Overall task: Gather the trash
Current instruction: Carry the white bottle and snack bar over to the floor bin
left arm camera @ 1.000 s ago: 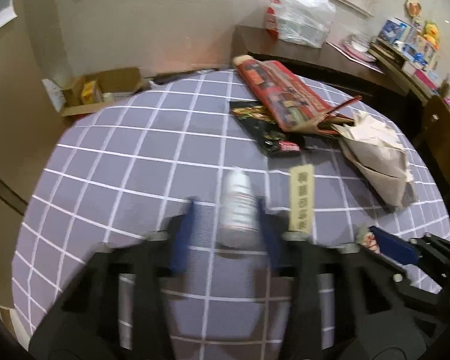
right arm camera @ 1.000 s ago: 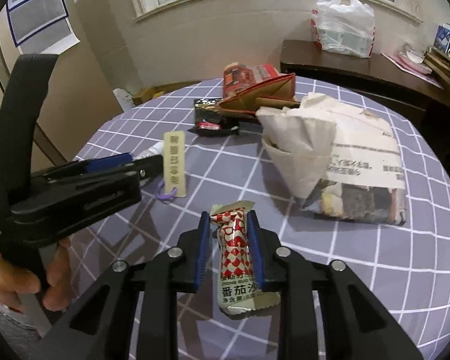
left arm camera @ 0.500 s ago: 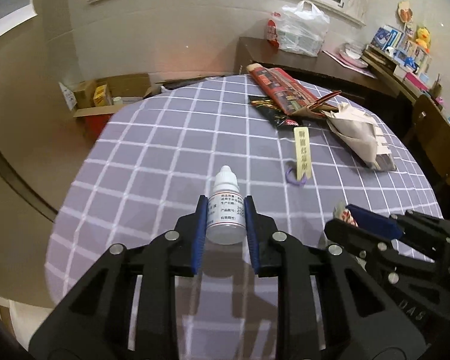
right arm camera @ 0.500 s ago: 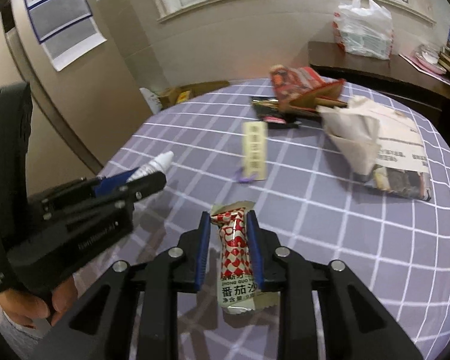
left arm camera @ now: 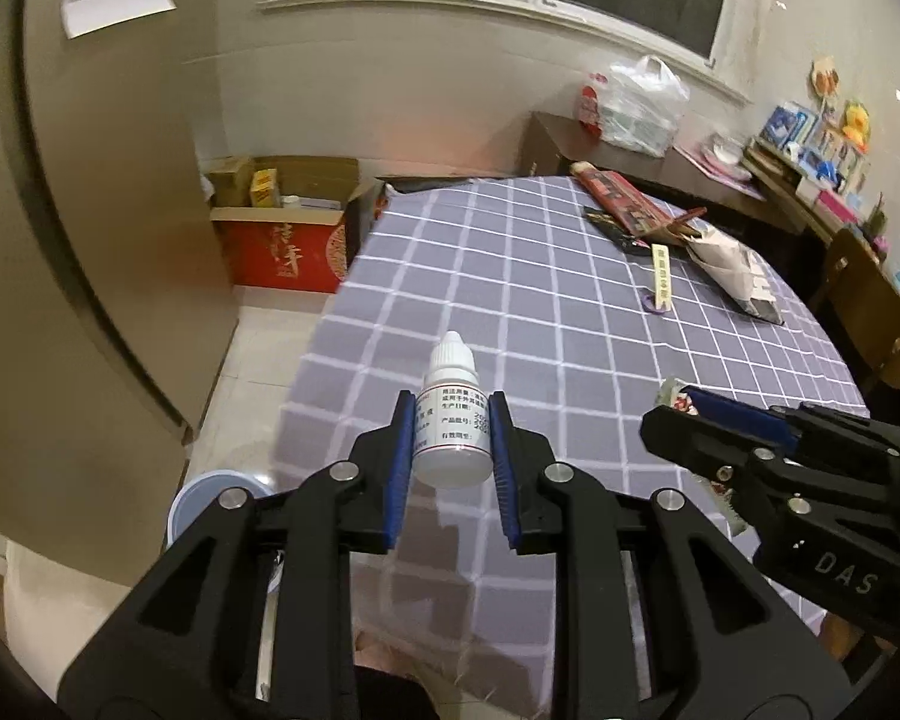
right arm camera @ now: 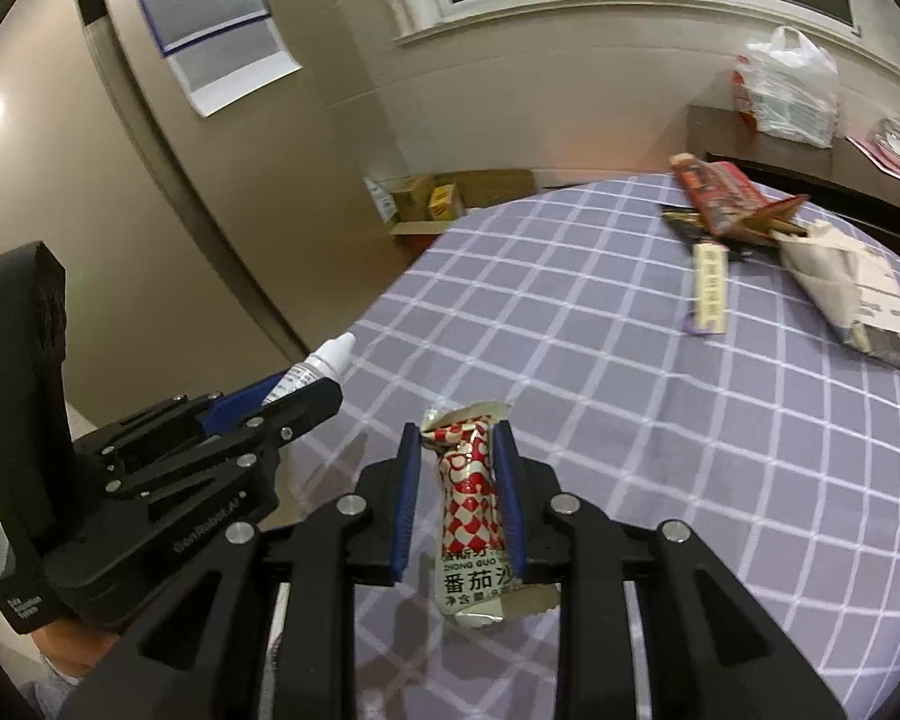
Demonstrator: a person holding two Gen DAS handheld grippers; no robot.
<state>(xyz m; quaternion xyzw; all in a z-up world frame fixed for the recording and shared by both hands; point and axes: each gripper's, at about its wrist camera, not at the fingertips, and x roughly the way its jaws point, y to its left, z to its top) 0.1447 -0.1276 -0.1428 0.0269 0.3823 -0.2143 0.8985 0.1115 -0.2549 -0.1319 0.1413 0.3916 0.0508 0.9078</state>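
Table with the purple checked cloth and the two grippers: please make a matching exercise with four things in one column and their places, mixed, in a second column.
Things:
1. small white plastic dropper bottle
2. red-and-white checked snack packet
3. long pale yellow paper tag
4. round light blue bin

Places:
A. flat on the purple checked tablecloth
B. on the floor by the table edge
C. between the left gripper pads
D. between the right gripper pads

Pairs: 1-C, 2-D, 3-A, 4-B
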